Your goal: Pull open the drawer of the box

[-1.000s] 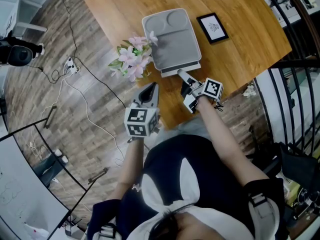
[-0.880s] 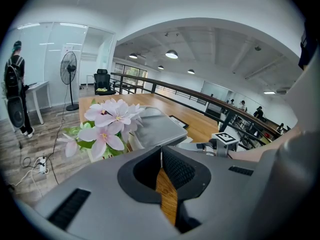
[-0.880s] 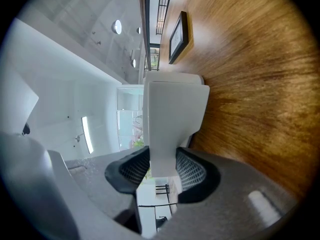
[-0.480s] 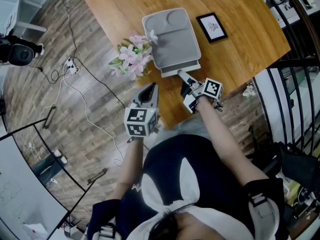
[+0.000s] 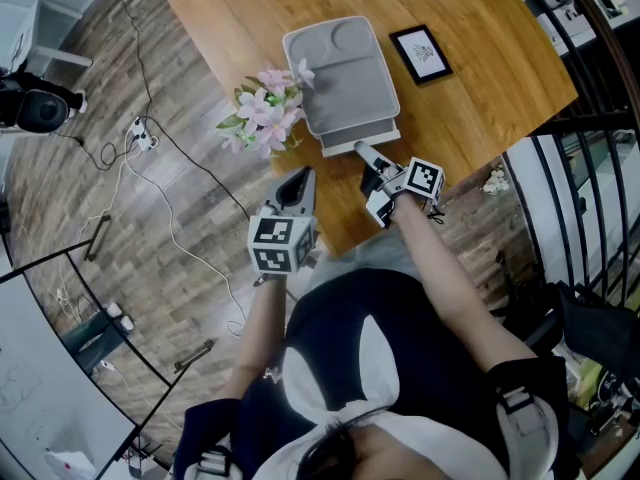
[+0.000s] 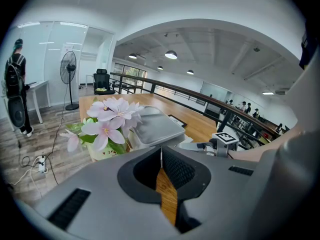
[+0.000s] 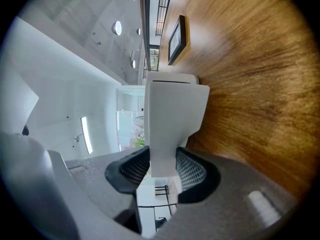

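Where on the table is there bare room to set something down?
Bare table right of the frame up to the edge, and beyond the box and flowers at the far side. Crowded: flowers hug the box's left; the right gripper grips the drawer in front.

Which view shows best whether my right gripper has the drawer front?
The right gripper view: the white drawer front sits between the pads of the right gripper, both pressing on it. The head view shows it only as a thin strip at the box's near edge. The left gripper view shows mainly the box's top.
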### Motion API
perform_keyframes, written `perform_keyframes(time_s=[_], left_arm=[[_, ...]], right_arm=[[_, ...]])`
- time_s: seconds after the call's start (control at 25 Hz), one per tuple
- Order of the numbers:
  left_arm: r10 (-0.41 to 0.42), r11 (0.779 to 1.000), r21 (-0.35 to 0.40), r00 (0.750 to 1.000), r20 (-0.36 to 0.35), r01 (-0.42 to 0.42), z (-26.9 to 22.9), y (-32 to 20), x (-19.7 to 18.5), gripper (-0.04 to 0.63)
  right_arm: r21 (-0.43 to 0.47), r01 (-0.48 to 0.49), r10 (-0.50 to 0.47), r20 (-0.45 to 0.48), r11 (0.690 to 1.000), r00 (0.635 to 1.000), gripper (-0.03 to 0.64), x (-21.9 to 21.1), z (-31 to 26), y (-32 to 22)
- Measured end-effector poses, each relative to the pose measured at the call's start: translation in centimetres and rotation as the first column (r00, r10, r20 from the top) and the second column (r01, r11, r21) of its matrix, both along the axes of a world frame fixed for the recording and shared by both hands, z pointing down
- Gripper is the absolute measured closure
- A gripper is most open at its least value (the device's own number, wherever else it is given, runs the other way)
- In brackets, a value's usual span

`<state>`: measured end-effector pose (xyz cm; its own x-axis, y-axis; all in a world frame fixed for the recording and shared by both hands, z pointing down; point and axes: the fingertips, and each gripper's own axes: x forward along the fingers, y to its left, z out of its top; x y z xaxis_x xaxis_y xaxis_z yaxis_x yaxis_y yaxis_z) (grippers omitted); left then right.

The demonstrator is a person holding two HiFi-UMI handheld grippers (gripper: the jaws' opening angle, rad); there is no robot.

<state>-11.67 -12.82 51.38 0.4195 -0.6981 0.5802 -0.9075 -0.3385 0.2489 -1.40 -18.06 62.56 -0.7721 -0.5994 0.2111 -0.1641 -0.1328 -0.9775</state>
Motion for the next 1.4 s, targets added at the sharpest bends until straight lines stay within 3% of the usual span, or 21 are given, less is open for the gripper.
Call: perform_keyframes(time_s=[1.4], left_arm=[[0.027, 1.0, -0.012, 1.0, -0.009, -0.027, 0.6, 2.0, -0.1, 0.571]], right_arm=[[0.001, -0.014, 0.014, -0.001, 1.0, 1.0, 0.457, 0.5, -0.1, 2.4]])
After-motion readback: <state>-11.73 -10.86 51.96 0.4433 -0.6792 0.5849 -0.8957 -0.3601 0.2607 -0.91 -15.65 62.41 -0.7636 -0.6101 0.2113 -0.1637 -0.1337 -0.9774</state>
